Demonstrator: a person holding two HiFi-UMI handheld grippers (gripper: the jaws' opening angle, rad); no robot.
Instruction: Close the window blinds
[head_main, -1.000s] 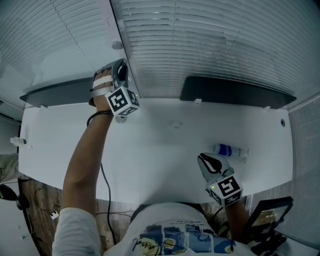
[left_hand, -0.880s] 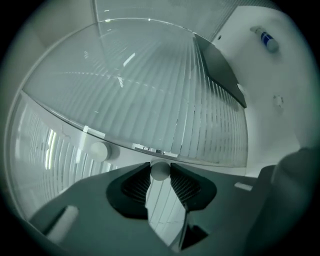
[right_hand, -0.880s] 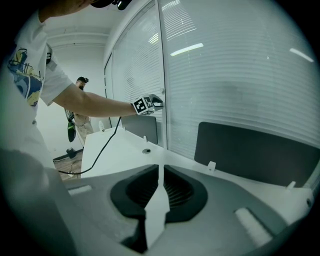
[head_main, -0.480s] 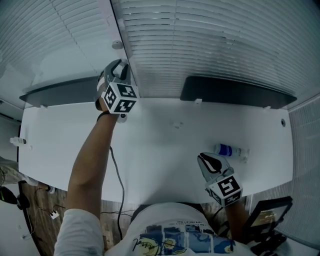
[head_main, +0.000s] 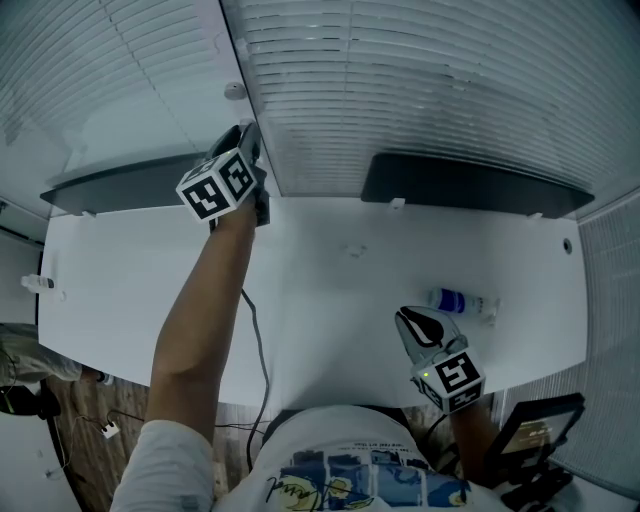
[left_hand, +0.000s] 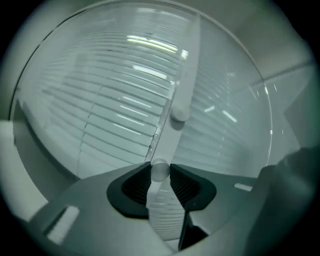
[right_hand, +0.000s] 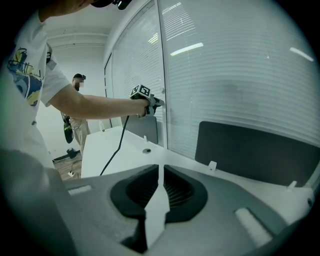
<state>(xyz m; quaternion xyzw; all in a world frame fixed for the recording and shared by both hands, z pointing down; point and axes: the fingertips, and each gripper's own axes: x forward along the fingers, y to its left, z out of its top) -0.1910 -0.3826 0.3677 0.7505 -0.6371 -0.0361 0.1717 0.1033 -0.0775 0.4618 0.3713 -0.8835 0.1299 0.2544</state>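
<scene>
Left gripper (head_main: 247, 145) is held at the foot of the window post (head_main: 225, 50), just above the back edge of the counter (head_main: 320, 260). The tilt wand (left_hand: 159, 170) is clamped in its jaws. The wand's rounded lower end is pinched between both ribbed pads, and its clear rod runs up alongside the post. These jaws have just been closing slightly, with the wand between them.

Blinds (head_main: 420, 90) are hung on both sides of the post, with the slats let down to the counter line.

Right gripper (head_main: 408, 320) is held low, well to the right of the post and towards the person's body. Its jaws are brought together and nothing is held between them.

A bottle (head_main: 458, 300) is laid on its side on the counter, right of the post and just beyond the right gripper. Dark panels (head_main: 465, 185) are stood along the counter's back edge, one on each side of the post. A cable (head_main: 255, 330) is hung below the left forearm. A second person (right_hand: 77, 115) is seen in the right gripper view, well left of the post.
</scene>
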